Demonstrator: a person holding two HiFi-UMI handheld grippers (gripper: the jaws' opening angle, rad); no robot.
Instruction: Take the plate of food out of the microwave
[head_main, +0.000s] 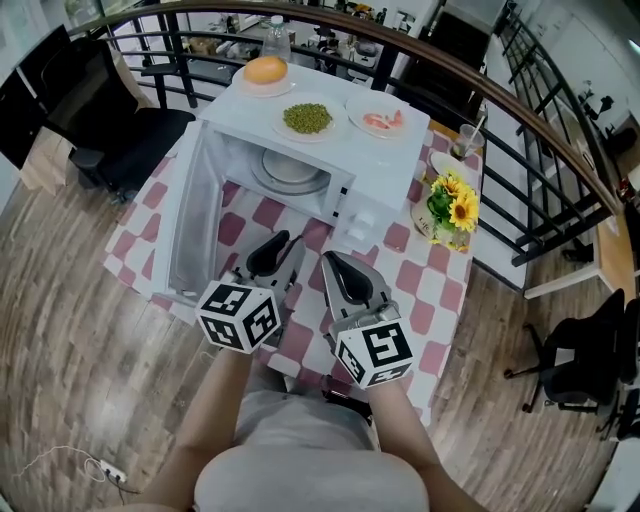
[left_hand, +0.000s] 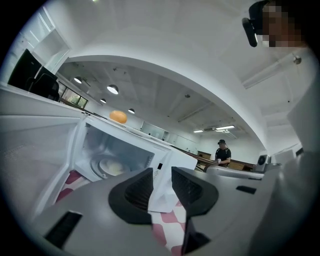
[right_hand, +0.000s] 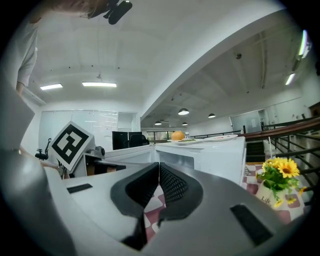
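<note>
A white microwave (head_main: 385, 175) stands on the checkered table (head_main: 405, 275) with its door (head_main: 185, 215) swung open to the left. Inside, a white plate (head_main: 292, 168) rests on the turntable; the left gripper view shows the plate (left_hand: 112, 167) deep in the cavity, its food unclear. My left gripper (head_main: 275, 250) hovers in front of the opening, jaws apart, nothing between them (left_hand: 162, 181). To its right, my right gripper (head_main: 338, 270) points at the microwave's front, its pads together and empty (right_hand: 159, 175).
On the microwave's top sit a plate with an orange bun (head_main: 265, 72), a plate of green peas (head_main: 308, 119) and a plate of pink food (head_main: 382, 120). A sunflower vase (head_main: 452, 208) and a glass (head_main: 466, 140) stand right. A curved railing (head_main: 520, 110) runs behind.
</note>
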